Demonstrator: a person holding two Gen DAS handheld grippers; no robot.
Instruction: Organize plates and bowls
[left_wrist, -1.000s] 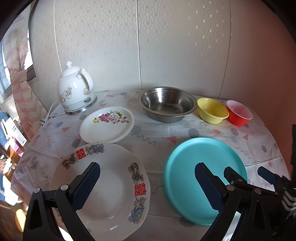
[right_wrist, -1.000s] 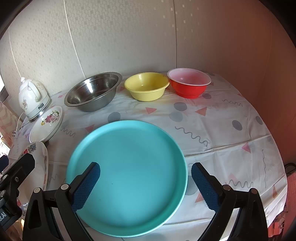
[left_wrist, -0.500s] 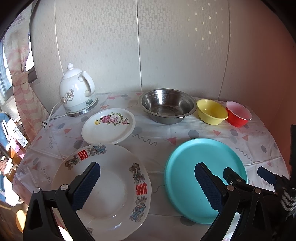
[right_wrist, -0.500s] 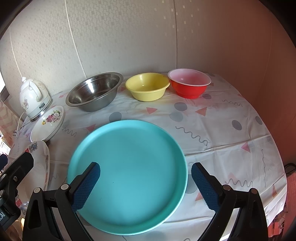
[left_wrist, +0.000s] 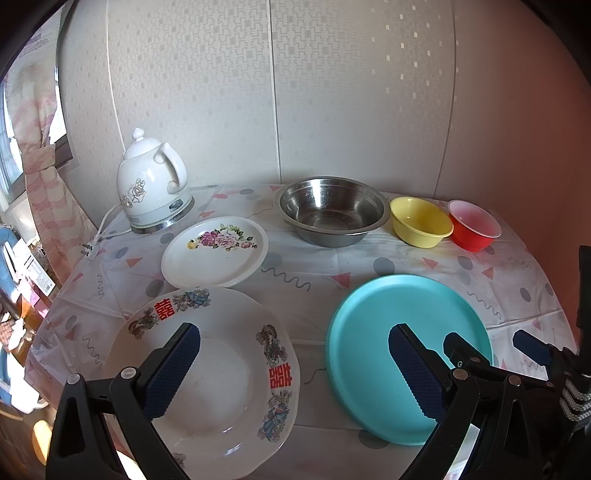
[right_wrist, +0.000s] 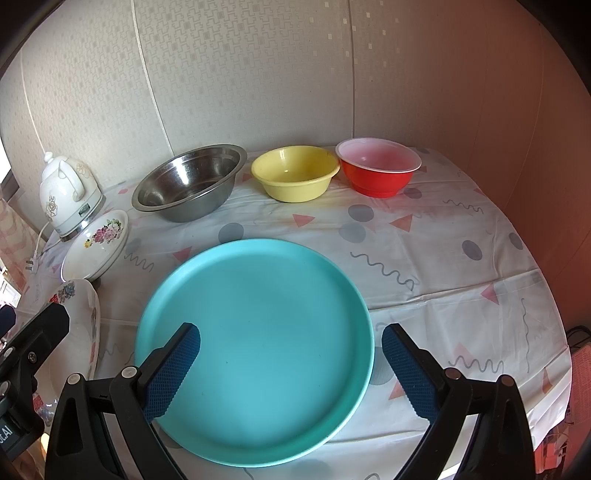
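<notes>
The teal plate (right_wrist: 255, 339) lies flat on the patterned tablecloth (right_wrist: 443, 258), and everything else can be placed from it: the large decorated plate (left_wrist: 207, 373) sits just to its left, the small rose-print plate (left_wrist: 216, 251) lies beyond that one and appears to touch or slightly overlap its far rim, and the steel bowl (right_wrist: 190, 182), yellow bowl (right_wrist: 295, 177) and red bowl (right_wrist: 378, 171) stand in a row behind the teal plate, well apart from it. A white kettle (left_wrist: 151, 192) stands at the far left corner. Over the last second nothing on the table has shifted; only the left view has risen and drawn back a little, so the kettle and small plate sit lower in its frame. The right gripper (right_wrist: 291, 354) hovers over the teal plate's near edge with its jaws spread wide and nothing between them; the left gripper (left_wrist: 295, 358) hangs likewise wide open and empty, between the large decorated plate and the teal plate. The sorting therefore seems not yet begun: no plate is stacked on purpose, no bowl nested, and the first pick likely still lies ahead.
</notes>
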